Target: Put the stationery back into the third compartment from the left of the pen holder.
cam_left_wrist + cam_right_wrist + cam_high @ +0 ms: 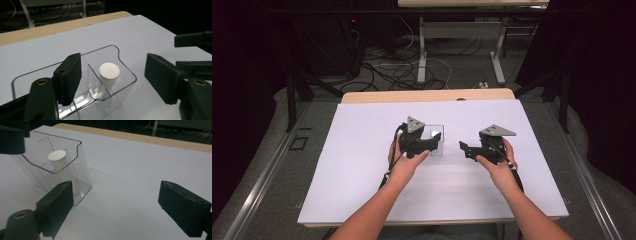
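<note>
So here's the setup: a clear plastic box (pixel 436 141) sits around the middle of the white tabletop (pixel 362 165), and it's split inside by a see-through divider. A short white cylinder (pixel 109 75) stands upright in one of the compartments, the one on the right in the left gripper view. Its flat top sits a bit below the rim.

The left gripper (pixel 432 143) is right at the box, held in the person's left hand (pixel 404 162). Its fingers (pixel 69 77) are spread apart and aren't pinching anything. In the left gripper view one finger hangs over the box's near left part, and the other is out past the right wall, over bare tabletop. The cylinder sits between them but farther back and lower, and nothing is touching it. Can't tell if that left finger actually brushes the plastic wall or just hangs in front of it.

The right gripper (pixel 465 149) is off to the right of the box, well apart from it, in the right hand (pixel 497 167). Its fingers (pixel 183 211) are wide apart too, with only white tabletop between them. It points toward the box, and from its own camera the box and cylinder show up at upper left.

Past the far edge of the white sheet there's a strip of light wood (pixel 427 95).
</note>
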